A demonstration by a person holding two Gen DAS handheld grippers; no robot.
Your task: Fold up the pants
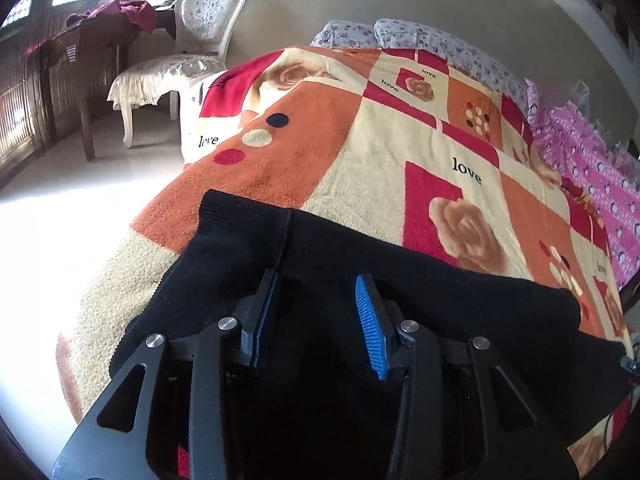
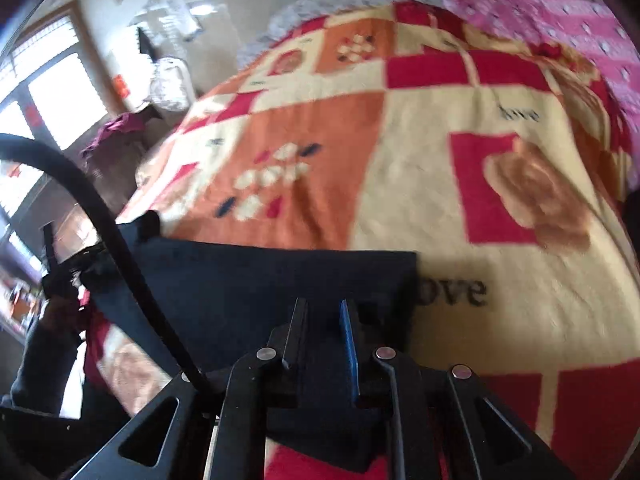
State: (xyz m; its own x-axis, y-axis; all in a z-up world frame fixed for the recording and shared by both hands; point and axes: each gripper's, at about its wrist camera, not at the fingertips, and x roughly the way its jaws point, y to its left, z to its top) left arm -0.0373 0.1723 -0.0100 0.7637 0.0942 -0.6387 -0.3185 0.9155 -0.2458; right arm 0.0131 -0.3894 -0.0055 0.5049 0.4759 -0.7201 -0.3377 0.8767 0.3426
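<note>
Lying across the lower frame, black pants [image 1: 320,248] on patterned blanket [image 1: 360,152], left gripper [image 1: 316,300] jaws spread above cloth, right gripper [image 2: 322,320] pinching pants' edge, bare blanket beyond

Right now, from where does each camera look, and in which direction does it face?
Left wrist: sits behind the left tool, looking down over black pants along the blanket towards a white chair.
Right wrist: sits behind the right tool, facing across the same bed; a sleeve shows at left.
Shared: pants, blanket, pink bedding.
</note>
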